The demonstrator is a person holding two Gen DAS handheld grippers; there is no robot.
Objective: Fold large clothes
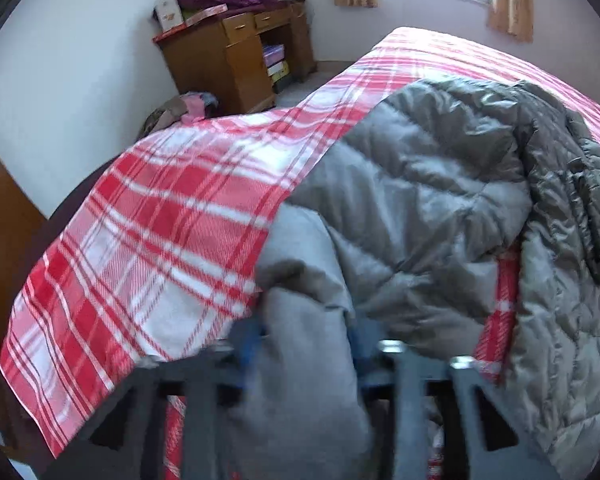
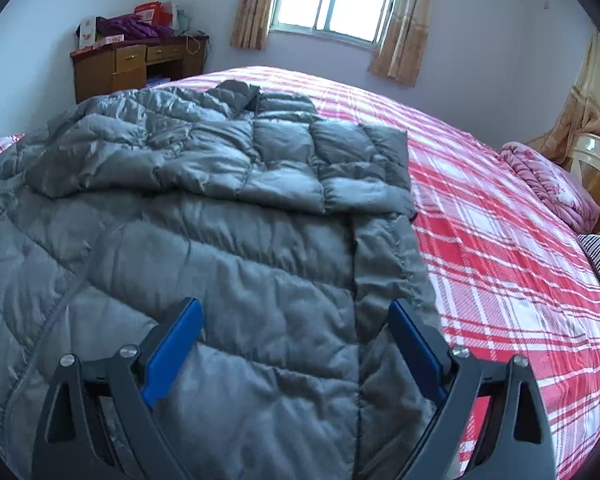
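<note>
A large grey quilted down jacket [image 2: 228,208] lies spread on a bed with a red and white plaid sheet [image 2: 500,240]; one sleeve is folded across its upper part. My right gripper [image 2: 296,320] is open and empty, low over the jacket's lower part near its front seam. In the left wrist view, my left gripper [image 1: 306,340] is shut on a thick fold of the jacket [image 1: 420,208] at its edge, lifting it; its blue pads are blurred and partly hidden by the fabric. The plaid sheet [image 1: 160,240] lies to the left.
A wooden desk [image 2: 132,64] piled with boxes and purple cloth stands at the far left wall. A window with curtains [image 2: 336,0] is behind the bed. A pink blanket [image 2: 548,184] lies at the bed's right end. Clothes [image 1: 180,110] lie heaped beside the bed.
</note>
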